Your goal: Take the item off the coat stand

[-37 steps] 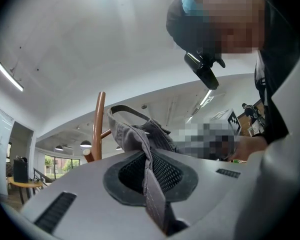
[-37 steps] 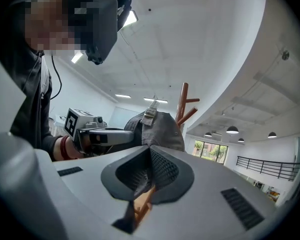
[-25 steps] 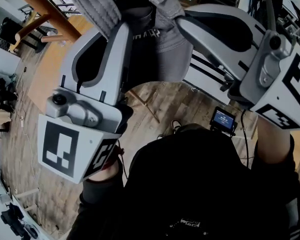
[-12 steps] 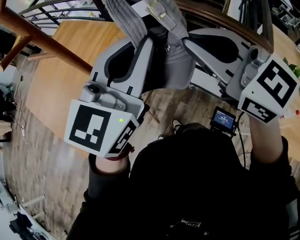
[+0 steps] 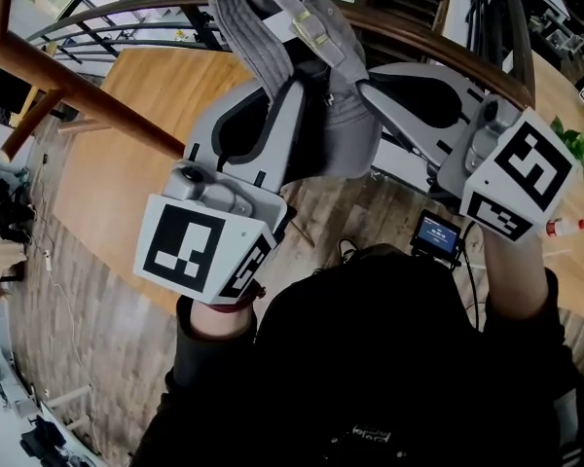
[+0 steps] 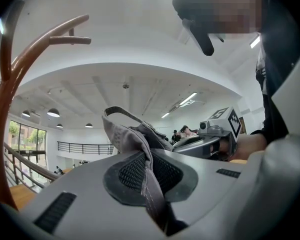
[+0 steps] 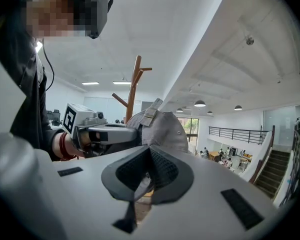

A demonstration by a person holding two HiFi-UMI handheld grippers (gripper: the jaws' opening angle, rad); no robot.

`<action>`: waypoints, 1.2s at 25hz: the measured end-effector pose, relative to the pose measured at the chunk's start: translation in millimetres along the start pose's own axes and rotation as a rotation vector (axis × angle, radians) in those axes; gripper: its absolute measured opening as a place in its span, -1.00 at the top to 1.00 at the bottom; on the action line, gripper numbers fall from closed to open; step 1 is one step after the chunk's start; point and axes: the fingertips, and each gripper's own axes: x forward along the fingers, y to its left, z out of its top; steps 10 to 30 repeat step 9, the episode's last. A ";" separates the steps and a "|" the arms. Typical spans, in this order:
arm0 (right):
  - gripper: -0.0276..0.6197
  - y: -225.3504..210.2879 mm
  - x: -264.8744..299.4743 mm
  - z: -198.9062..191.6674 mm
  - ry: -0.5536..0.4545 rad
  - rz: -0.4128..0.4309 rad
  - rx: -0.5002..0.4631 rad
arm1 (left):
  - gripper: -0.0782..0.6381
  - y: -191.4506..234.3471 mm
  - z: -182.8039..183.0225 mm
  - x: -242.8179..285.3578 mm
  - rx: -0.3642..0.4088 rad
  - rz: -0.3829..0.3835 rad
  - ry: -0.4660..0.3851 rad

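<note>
- Hanging between the two tongs is a grey cap (image 5: 323, 86), held up in front of the person, its crown sagging below the jaws and its back strap with a pale buckle (image 5: 314, 29) sticking up above them.
- The left gripper (image 5: 294, 90) has its jaws pressed almost together on a fold of the cap's fabric; the left gripper view shows that fold (image 6: 140, 149) running down between the dark ribbed pads (image 6: 127, 171).
- The right gripper (image 5: 370, 90) is closed just as tight, pinching the cap's other edge; in the right gripper view a thin strip of grey cloth (image 7: 140, 186) sits in the slit between its pads.
- The two jaw tips point towards each other, near one another, with the cap bunched between them.
- The brown wooden coat stand (image 5: 68, 81) passes to the left, apart from the cap; the left gripper view shows its curved pegs (image 6: 50, 34) bare.
- Below lie a wooden table top (image 5: 127, 154) and plank floor (image 5: 68, 300).
</note>
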 end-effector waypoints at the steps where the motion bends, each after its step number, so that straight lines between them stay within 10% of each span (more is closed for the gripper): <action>1: 0.85 1.2 0.1 1.7 -0.003 0.000 -0.001 | 0.72 0.2 1.9 -1.4 0.002 0.001 -0.001; 30: 0.85 6.9 6.3 52.1 -0.002 0.014 -0.005 | 0.72 12.8 51.5 -10.7 0.012 0.006 -0.010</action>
